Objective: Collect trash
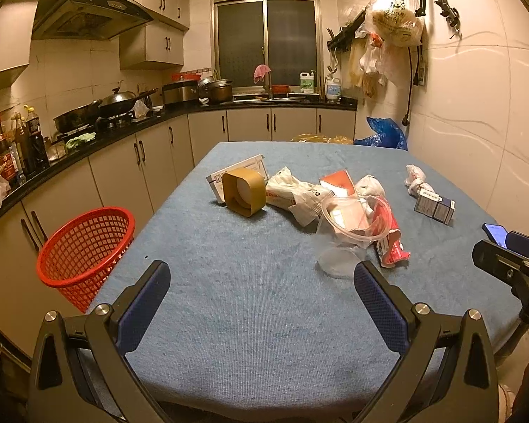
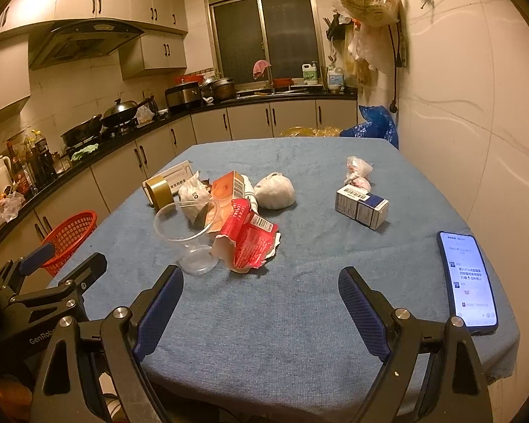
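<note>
Left wrist view: my left gripper [image 1: 262,282] wide, empty; trash pile [image 1: 338,204] ahead on blue table [image 1: 229,303], apart from jaws. Red basket [image 1: 84,246] left of table, contents unseen.
Right wrist view: my right gripper [image 2: 261,289] wide, empty; red carton [image 2: 248,239] just ahead. Phone [image 2: 470,278] at right.

Warm-lit kitchen: cream cabinets [image 1: 148,162], dark window [image 1: 266,40], tiled wall [image 2: 476,105].

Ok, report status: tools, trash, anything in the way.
Both tools open, empty: left tool, right tool. Trash pile untouched on table. Red basket waits left. Phone near right tool.
</note>
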{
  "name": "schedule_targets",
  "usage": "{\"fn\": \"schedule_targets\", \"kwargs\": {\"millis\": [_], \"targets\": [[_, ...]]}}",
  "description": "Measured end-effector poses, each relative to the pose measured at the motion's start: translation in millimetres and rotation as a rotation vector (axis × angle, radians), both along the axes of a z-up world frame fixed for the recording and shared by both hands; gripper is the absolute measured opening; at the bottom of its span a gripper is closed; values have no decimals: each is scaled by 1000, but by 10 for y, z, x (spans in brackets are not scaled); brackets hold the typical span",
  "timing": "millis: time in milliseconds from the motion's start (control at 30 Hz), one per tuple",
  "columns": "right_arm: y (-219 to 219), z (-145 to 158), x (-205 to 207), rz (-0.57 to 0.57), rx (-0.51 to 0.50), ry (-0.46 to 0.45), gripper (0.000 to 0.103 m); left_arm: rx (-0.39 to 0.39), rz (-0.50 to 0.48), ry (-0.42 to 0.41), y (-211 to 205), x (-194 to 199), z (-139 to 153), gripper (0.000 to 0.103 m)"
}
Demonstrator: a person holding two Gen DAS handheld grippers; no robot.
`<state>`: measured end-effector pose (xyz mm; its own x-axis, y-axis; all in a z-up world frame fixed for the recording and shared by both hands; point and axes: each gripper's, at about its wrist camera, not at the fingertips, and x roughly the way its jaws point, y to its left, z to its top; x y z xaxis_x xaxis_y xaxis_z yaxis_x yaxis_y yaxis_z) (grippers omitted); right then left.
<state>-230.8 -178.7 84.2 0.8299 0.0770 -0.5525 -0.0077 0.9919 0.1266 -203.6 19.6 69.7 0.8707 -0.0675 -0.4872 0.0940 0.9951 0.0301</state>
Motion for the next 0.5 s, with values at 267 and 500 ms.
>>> {"fn": "schedule_targets", "kwargs": {"millis": [267, 500], "targets": [[14, -58, 53, 16, -1, 25, 92, -3, -5, 25, 0, 39, -54, 103], [0, -106, 187, 37, 5, 61, 92, -21, -23, 53, 34, 133, -14, 103]]}}
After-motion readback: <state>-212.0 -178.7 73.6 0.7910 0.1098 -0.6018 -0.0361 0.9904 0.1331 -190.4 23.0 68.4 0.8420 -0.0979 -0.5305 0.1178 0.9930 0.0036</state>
